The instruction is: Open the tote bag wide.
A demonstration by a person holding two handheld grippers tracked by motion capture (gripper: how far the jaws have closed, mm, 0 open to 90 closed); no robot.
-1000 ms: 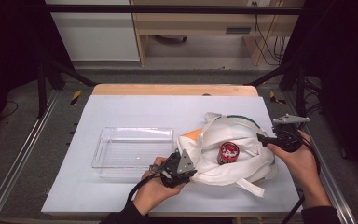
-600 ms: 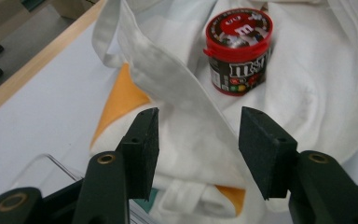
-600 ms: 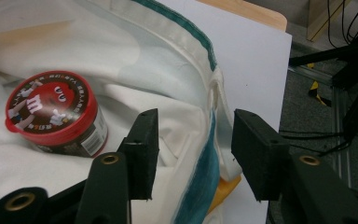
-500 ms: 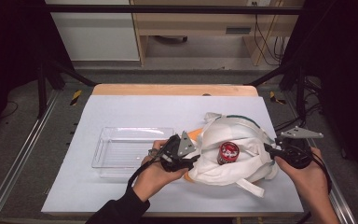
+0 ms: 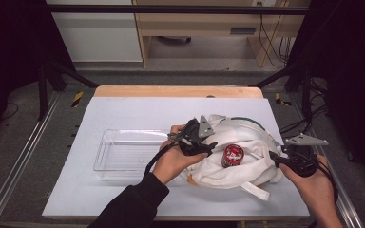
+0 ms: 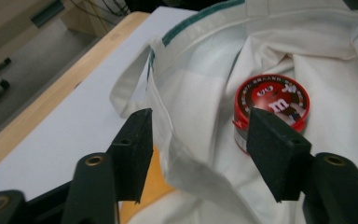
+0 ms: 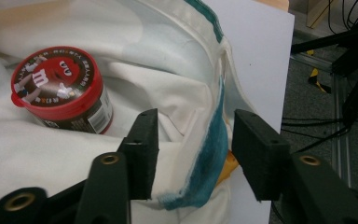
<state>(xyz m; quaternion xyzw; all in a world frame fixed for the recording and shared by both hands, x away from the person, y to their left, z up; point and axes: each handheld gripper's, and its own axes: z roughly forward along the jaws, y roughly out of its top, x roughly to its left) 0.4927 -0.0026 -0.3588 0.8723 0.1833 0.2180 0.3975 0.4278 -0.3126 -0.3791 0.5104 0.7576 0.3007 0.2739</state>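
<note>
Bag [image 5: 247, 161]: white cloth, lying crumpled on desk [image 5: 138, 111], right of tray [image 5: 128, 154]. Red-lidded can [image 5: 232, 156] sits in its folds. Left gripper [image 6: 198, 149]: jaws just opening, apart astride bag rim. Right gripper [image 7: 193, 151]: jaws just closing, bag edge between, grip uncertain.

The red lid [image 6: 271, 103] of the small round tub [image 7: 60, 91] has a brown picture with a white letter "m" on it, the M&M's candy sign. The "m" can be read in the left gripper view and in the right gripper view. A ring of small white letters runs around the edge of the lid, too blurry to read. The side of the tub has a white label with tiny print, also too small to read.
</note>
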